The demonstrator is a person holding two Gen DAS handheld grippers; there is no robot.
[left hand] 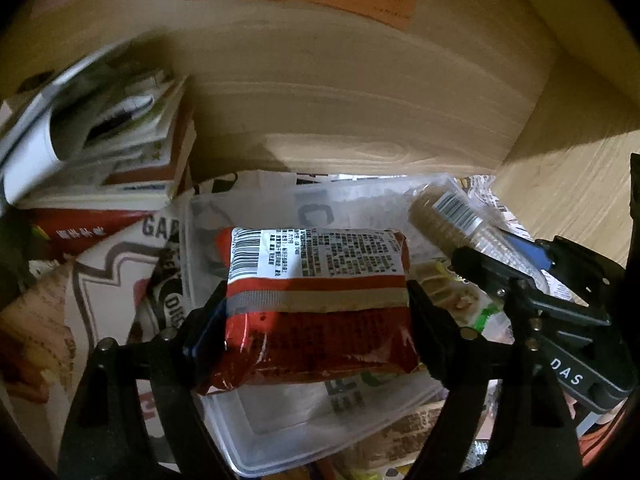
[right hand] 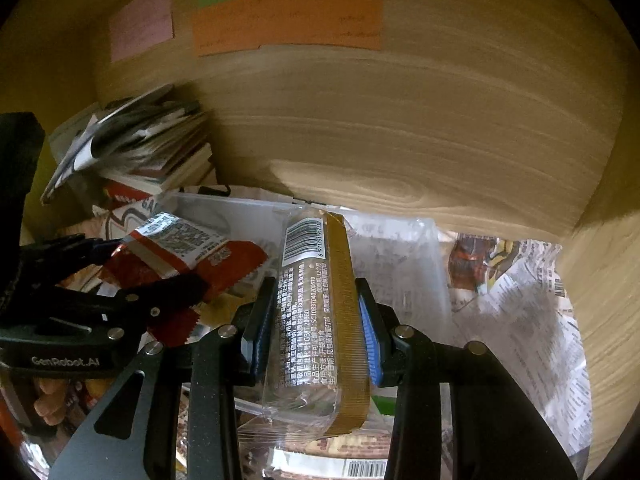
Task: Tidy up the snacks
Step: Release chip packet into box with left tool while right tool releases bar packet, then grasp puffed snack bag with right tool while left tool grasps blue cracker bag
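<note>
Left wrist view: left gripper [left hand: 316, 312] is clamped across a red snack packet [left hand: 316, 304], barcode side up, held over a clear plastic bin [left hand: 280, 432] at 6 o'clock; the right gripper [left hand: 516, 280] sits at 3 o'clock with a clear-wrapped biscuit sleeve [left hand: 452, 216], a book stack [left hand: 112, 148] at 10 o'clock. Right wrist view: right gripper [right hand: 316, 320] is clamped on the biscuit sleeve [right hand: 316, 320], lengthwise over the bin [right hand: 400, 248]; left gripper [right hand: 140, 276] with the red packet [right hand: 192, 252] at 9 o'clock, newspaper [right hand: 532, 320] at 3 o'clock, orange sticky note [right hand: 288, 20] at 12 o'clock on the wooden back panel [right hand: 400, 120].
</note>
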